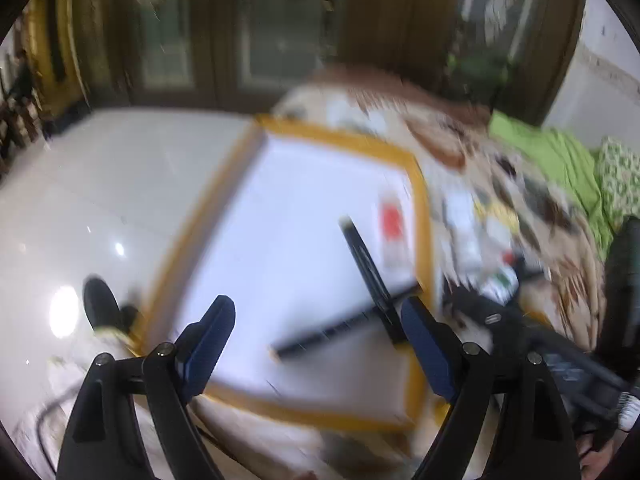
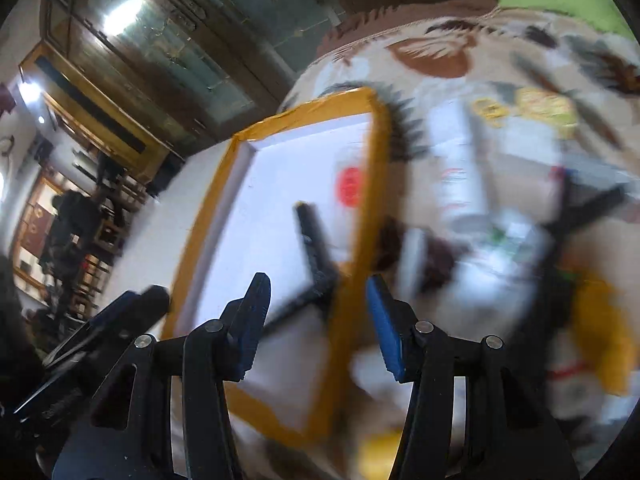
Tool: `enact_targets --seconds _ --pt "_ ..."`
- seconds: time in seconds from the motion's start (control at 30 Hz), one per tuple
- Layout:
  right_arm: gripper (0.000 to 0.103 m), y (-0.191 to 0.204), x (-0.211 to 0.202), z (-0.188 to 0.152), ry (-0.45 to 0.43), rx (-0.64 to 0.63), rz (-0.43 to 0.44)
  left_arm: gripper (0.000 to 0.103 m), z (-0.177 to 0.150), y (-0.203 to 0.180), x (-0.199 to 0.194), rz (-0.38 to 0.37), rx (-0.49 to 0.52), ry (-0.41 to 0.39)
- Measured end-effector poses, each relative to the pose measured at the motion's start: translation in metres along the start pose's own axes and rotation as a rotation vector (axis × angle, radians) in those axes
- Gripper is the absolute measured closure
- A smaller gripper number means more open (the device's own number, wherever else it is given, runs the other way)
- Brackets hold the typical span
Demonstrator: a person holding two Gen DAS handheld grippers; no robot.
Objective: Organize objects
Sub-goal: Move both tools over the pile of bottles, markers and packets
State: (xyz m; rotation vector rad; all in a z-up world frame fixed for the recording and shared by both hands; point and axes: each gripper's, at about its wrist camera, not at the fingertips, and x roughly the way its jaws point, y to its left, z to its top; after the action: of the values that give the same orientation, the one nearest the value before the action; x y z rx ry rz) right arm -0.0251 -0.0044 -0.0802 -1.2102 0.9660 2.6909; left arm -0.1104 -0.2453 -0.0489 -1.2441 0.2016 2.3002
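A white tray with a yellow taped rim [image 1: 422, 216] lies on a patterned bedspread; it also shows in the right wrist view [image 2: 378, 152]. Two black pens lie crossed inside it [image 1: 364, 256] [image 2: 314, 240], next to a red-labelled item [image 1: 392, 220] [image 2: 350, 186]. My left gripper [image 1: 316, 344] is open and empty, hovering over the tray's near part. My right gripper [image 2: 316, 320] is open and empty above the tray's right rim. Both views are motion-blurred.
Loose items lie on the bedspread [image 2: 440, 60] right of the tray: a white tube [image 2: 460, 176], black pens [image 2: 576, 212], a yellow object [image 2: 604, 332]. Green bedding [image 1: 552, 156] sits behind. Shiny white floor [image 1: 100, 200] and a wooden cabinet [image 2: 160, 52] lie left.
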Motion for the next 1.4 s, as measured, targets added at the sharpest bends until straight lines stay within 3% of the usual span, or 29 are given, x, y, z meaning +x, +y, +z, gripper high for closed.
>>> enact_targets --seconds 0.1,0.23,0.4,0.5,0.6,0.73,0.9,1.0,1.17,1.23,1.37,1.4 --pt "0.053 -0.011 -0.04 -0.017 -0.02 0.002 -0.031 0.019 -0.013 -0.022 0.009 -0.037 0.043 0.045" --pt "0.053 -0.046 -0.077 -0.04 -0.011 -0.025 -0.158 0.019 -0.036 -0.082 0.011 -0.094 0.168 0.063" --pt "0.053 -0.074 -0.108 -0.07 -0.034 0.038 -0.184 0.019 -0.064 -0.131 0.007 -0.122 0.332 0.084" --pt "0.053 -0.09 -0.114 -0.081 0.01 0.047 -0.163 0.019 -0.073 -0.129 0.017 -0.134 0.352 0.161" --pt "0.053 -0.095 -0.114 -0.088 0.03 0.014 -0.153 0.019 -0.076 -0.117 0.026 -0.173 0.297 0.235" --pt "0.053 -0.09 -0.11 -0.094 0.056 -0.053 -0.087 0.02 -0.078 -0.109 0.025 -0.203 0.252 0.236" --pt "0.053 -0.083 -0.091 -0.095 0.115 -0.071 -0.048 0.026 -0.082 -0.112 0.031 -0.187 0.276 0.257" --pt "0.053 -0.076 -0.084 -0.096 0.131 -0.092 -0.041 0.037 -0.083 -0.111 0.038 -0.194 0.278 0.293" --pt "0.053 -0.061 -0.08 -0.095 0.135 -0.135 -0.105 0.055 -0.086 -0.114 0.05 -0.178 0.275 0.338" --pt "0.053 -0.054 -0.078 -0.092 0.124 -0.145 -0.164 0.065 -0.086 -0.112 0.053 -0.164 0.266 0.346" --pt "0.053 -0.035 -0.084 -0.074 0.083 -0.205 -0.251 0.074 -0.087 -0.113 0.056 -0.148 0.265 0.353" --pt "0.053 -0.03 -0.086 -0.067 0.066 -0.221 -0.262 0.08 -0.088 -0.113 0.057 -0.143 0.27 0.357"
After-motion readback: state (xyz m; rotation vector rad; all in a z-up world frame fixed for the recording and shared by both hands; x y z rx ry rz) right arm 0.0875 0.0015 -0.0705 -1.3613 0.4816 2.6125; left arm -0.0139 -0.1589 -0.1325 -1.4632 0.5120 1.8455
